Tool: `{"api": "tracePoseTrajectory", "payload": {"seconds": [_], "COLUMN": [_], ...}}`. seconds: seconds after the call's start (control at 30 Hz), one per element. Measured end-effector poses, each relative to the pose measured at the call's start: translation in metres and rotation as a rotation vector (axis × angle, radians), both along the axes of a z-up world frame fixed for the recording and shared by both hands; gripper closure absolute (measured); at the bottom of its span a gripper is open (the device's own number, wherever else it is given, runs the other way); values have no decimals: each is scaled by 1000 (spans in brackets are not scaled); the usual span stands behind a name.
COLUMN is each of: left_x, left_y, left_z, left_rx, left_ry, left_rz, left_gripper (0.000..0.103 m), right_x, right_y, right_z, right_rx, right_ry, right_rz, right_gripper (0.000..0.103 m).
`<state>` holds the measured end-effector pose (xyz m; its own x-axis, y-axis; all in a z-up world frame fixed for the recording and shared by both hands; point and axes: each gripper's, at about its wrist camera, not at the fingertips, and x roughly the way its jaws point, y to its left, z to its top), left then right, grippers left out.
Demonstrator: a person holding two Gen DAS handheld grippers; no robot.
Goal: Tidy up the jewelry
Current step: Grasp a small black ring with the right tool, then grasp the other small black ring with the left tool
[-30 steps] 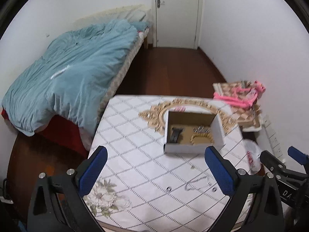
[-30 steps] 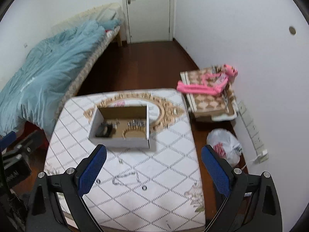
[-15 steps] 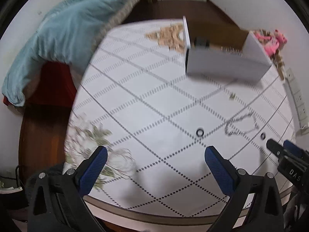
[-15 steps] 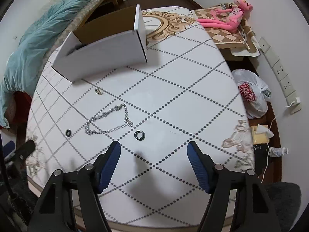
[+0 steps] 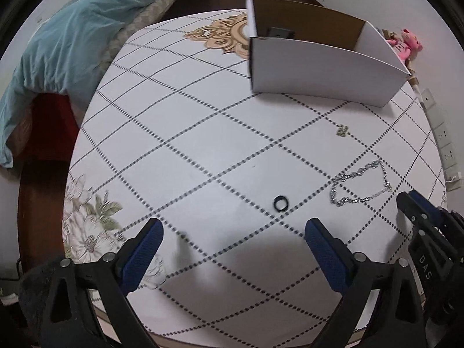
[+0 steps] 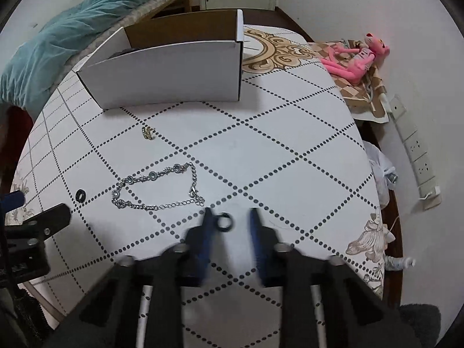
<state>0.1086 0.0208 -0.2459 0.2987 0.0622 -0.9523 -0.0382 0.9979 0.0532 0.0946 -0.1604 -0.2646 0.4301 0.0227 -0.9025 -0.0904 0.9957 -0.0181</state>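
A dark ring (image 6: 224, 221) lies on the table (image 6: 290, 150) between the blurred blue fingers (image 6: 207, 226) of the right tool (image 6: 230, 217), close against the left-hand finger; the jaws stand narrowed around it with a gap showing on the other side, so nothing is gripped. Just beyond it lies a silver chain (image 6: 156, 187), looped on itself, with a second dark ring (image 6: 80, 195) beside its far end and a small gold piece (image 6: 148, 132) nearer the open white box (image 6: 174, 69). The left tool (image 5: 232, 232) hangs spread wide and released above the table, the second ring (image 5: 280, 203) just ahead of it and apart from both pads.

The table top is white with dotted diamond lines, a gold ornament under the box and flower prints at the corners. A bed with a teal duvet (image 5: 58, 49) runs along one side; a pink plush toy (image 6: 356, 58) lies on a checked cushion by the wall, beside a power strip (image 6: 414, 156).

Only the right wrist view shows the ring between the fingers; only the left wrist view looks into the box, where a dark item (image 5: 279, 32) sits.
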Motion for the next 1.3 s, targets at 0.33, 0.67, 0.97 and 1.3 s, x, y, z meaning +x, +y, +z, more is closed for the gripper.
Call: {"api": "tracePoseTrajectory", "payload": {"seconds": [0.33,0.67,0.97,1.3], "left_x": [2,-5,5,14], "left_y": [-8,-18,-13,-10], "left_z": [-10,-8,-10,-13], "left_rx": [-35,-64,-38,-45], "left_ry": [14,-4,-5,-17], "left_rz": [-46,-61,-37,-40], "left_gripper": [76,92,62,57], "right_x": [0,0,2,4], "right_y": [-2,-3,-7,-13], "right_z": [2,0,1,1], "right_rx": [10,10,27,33], "right_ry": [9,12,25,29], "right_rz": [-6,-8,-35,-57], "right_gripper": [90,90,90,90]}}
